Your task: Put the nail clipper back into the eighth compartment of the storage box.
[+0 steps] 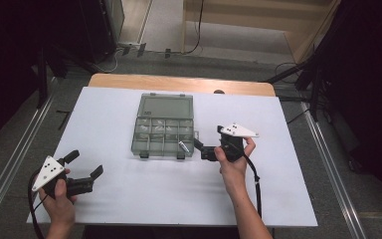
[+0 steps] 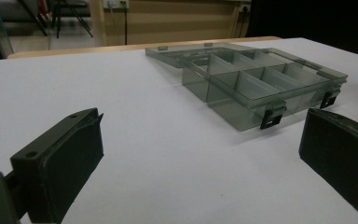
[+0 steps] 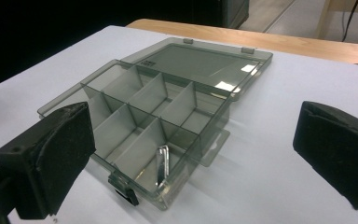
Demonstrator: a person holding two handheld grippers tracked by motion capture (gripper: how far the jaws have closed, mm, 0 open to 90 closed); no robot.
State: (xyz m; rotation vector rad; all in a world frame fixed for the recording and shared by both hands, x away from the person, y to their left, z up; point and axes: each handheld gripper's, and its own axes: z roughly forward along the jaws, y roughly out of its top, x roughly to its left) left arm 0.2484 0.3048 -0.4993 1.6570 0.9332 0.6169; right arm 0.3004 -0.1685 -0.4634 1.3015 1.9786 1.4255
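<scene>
- Organizer box (image 1: 162,130), smoke-tinted clear plastic with divided compartments, is set on the white table (image 1: 129,199); its lid (image 1: 166,105) is laid flat open on the far side.
- Right gripper (image 1: 199,144) is held released, nothing between the jaws; the box's near corner is seen just ahead of its fingers (image 3: 58,144), towards the left one.
- A small clear strip (image 3: 161,164) is seen leaning upright in the corner compartment nearest those fingers.
- Left gripper (image 1: 85,164) is also held wide, nothing gripped; the box is well ahead of its fingers (image 2: 70,154), nearer the right one, latches (image 2: 272,115) facing them.
</scene>
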